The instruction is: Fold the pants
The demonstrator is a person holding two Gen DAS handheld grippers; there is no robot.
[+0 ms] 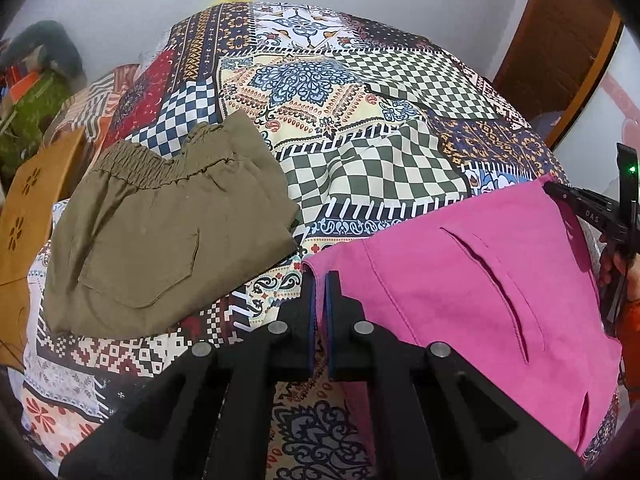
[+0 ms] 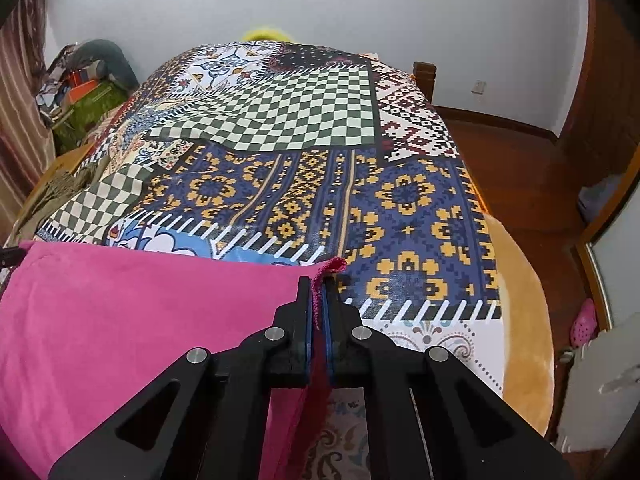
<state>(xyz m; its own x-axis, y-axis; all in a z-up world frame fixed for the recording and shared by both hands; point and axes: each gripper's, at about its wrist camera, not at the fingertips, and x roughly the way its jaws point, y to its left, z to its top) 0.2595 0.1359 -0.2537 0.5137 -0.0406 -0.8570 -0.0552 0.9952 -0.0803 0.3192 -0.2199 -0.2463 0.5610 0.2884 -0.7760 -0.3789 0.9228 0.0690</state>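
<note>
pants (image 1: 480, 280): pink | folded pants (image 1: 160, 232): olive | bedspread (image 2: 280, 128): patchwork, checks, blue-yellow motifs

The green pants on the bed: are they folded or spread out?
Folded. The green pants lie as a compact block, waistband doubled at the top, no legs extending.

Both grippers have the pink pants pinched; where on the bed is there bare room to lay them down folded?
Free: the wide patchwork bedspread beyond the pink pants, out to the far wall, and the blue-and-yellow patch right of the right gripper. Crowded: left of the left gripper, where folded olive pants lie; only a narrow strip separates the two garments.
</note>
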